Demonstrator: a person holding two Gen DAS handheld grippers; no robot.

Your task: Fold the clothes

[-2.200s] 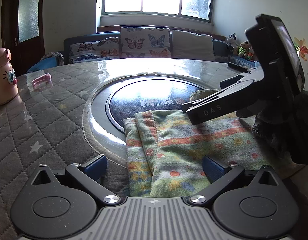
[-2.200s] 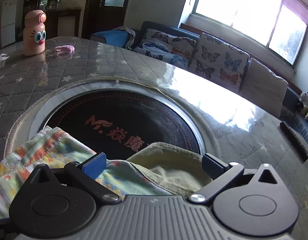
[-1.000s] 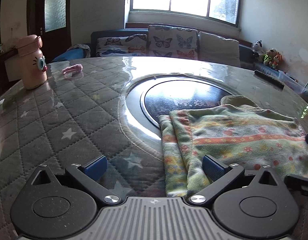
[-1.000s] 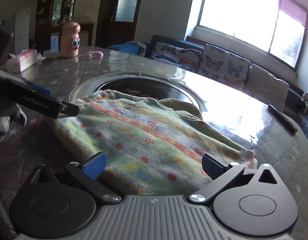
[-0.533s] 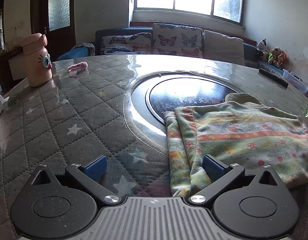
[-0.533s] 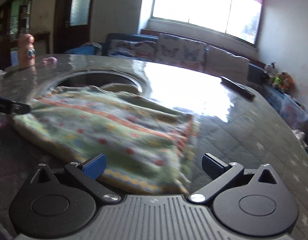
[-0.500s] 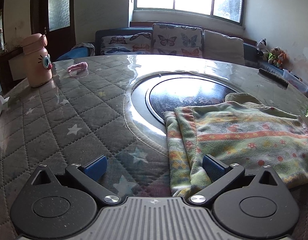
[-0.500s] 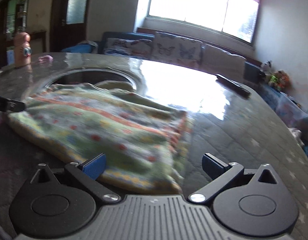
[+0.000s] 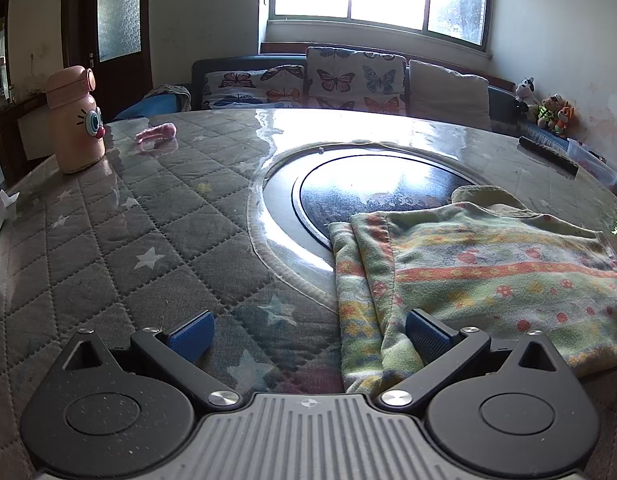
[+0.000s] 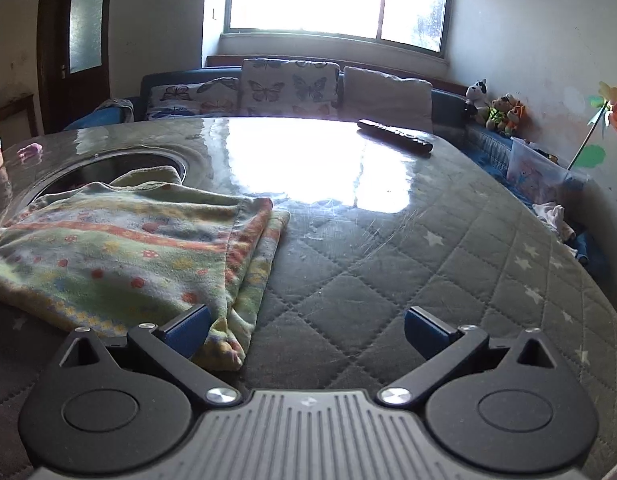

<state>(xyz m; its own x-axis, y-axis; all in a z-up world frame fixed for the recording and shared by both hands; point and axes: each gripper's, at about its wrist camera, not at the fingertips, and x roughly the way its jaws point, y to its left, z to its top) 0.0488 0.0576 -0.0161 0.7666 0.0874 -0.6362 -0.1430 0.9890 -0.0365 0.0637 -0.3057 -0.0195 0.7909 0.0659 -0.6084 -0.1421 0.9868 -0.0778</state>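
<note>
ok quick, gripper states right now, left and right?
Left gripper: open, holding nothing, at the folded garment's left end.
Right gripper: open, holding nothing, at its right end.

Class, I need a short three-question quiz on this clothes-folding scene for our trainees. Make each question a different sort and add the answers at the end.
1. True or false: the left gripper is clamped on the patterned garment.
2. Multiple choice: in the right wrist view, the remote control lies on the table: A) on top of the garment, B) beyond the garment near the far edge, C) between the right gripper fingers.
3. Fill in: the pink bottle with the cartoon eye stands ____ on the table.

Key
1. False: its jaws are open and hold nothing.
2. B
3. upright
</note>
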